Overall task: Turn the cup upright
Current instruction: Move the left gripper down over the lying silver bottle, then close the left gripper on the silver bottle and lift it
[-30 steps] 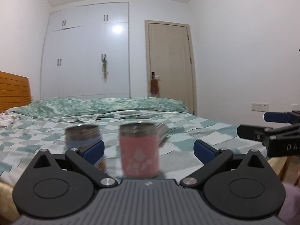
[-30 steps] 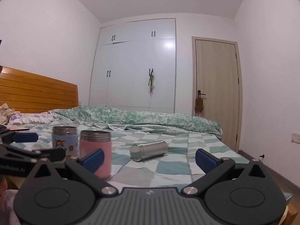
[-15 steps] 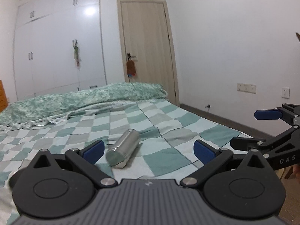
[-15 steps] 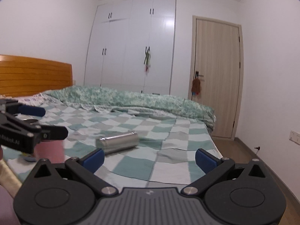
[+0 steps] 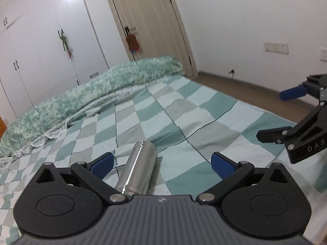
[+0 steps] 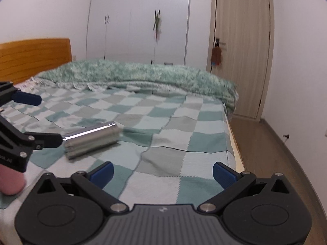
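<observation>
A silver steel cup (image 5: 139,168) lies on its side on the checked bedspread (image 5: 194,122). In the left wrist view it lies lengthwise between my left gripper's open fingers, close to the left one, its near end hidden by the gripper body. My left gripper (image 5: 162,163) is open and touches nothing. In the right wrist view the cup (image 6: 92,139) lies to the left, with the left gripper's fingers (image 6: 43,138) at its near end. My right gripper (image 6: 162,172) is open and empty, to the right of the cup.
A rumpled green quilt (image 6: 143,77) lies across the far side of the bed. A pink cup (image 6: 10,183) shows at the left edge of the right wrist view. The bed's right edge (image 6: 235,143) drops to a wooden floor. Wardrobe and door stand behind.
Both grippers have swung right and dipped toward the bed. The left gripper has left the pink and blue cups and closed in on the silver cup, which now lies between its fingers.
</observation>
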The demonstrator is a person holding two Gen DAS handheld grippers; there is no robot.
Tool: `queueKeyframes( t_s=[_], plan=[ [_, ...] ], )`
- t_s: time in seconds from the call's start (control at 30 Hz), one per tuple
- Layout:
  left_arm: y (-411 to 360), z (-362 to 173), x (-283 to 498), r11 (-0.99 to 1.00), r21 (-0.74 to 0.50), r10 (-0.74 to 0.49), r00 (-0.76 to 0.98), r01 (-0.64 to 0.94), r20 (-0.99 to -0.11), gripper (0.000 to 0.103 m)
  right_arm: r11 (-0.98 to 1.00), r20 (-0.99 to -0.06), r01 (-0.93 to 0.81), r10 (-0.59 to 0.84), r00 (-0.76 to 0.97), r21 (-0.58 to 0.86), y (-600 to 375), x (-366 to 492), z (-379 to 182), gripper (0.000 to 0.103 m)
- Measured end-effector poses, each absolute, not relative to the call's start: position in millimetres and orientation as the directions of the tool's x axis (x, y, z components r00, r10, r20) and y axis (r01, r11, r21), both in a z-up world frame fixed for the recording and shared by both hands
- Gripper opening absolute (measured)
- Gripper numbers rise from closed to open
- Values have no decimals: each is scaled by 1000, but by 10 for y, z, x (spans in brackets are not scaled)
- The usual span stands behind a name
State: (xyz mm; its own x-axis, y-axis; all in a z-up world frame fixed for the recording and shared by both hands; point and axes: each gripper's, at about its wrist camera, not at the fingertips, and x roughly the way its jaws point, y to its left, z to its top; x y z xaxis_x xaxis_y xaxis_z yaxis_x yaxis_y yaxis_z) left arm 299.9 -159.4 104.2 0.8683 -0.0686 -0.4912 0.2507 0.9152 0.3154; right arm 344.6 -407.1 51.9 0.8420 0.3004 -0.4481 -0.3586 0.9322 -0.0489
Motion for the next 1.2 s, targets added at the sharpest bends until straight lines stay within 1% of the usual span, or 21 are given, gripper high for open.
queueKeyframes(
  t_s=[0.13,0.27,0.37,0.53,0.6,0.67,0.73,1.0,1.07,1.1,1.13,1.17,1.2],
  plan=[
    [-1591,996,3450,917,321,-13,821,238,-571,103,927,-498,-368,287,818,-72,-4069,3857,501,103],
    [-1584,879,3879,909,347,51,767,229,-640,103,923,-554,-381,288,781,-57,-4049,4247,461,103],
    [-1536,727,4135,898,386,104,754,209,-649,103,920,-578,-388,289,763,-52,-3992,4487,394,103],
    [-1395,489,4420,922,374,202,693,105,-692,103,917,-612,-396,285,738,-51,-3845,4743,231,103],
    [-1404,523,4413,929,355,187,691,107,-698,103,911,-624,-409,284,728,-63,-3788,4788,169,103],
    [-1473,555,4365,915,388,197,711,114,-675,103,902,-628,-426,289,723,-75,-3735,4799,126,103],
    [-1506,524,4347,905,407,205,714,121,-669,103,899,-631,-433,296,717,-71,-3703,4812,86,103],
    [-1388,330,4598,896,427,242,669,124,-703,103,895,-640,-445,317,700,-44,-3699,4865,-17,103],
    [-1367,267,4660,889,432,244,639,152,-729,102,892,-639,-450,322,698,-41,-3683,4874,-23,103],
    [-1360,228,4677,885,438,255,623,159,-740,99,891,-638,-453,326,698,-39,-3675,4874,-28,103],
    [-1358,177,4699,880,442,261,601,174,-756,90,889,-637,-455,329,697,-38,-3666,4874,-34,103],
    [-1349,135,4712,879,437,258,582,190,-771,85,888,-637,-458,332,695,-38,-3659,4874,-39,103],
    [-1350,101,4717,882,429,255,567,196,-783,76,887,-638,-461,334,694,-37,-3654,4875,-43,103]
  ],
)
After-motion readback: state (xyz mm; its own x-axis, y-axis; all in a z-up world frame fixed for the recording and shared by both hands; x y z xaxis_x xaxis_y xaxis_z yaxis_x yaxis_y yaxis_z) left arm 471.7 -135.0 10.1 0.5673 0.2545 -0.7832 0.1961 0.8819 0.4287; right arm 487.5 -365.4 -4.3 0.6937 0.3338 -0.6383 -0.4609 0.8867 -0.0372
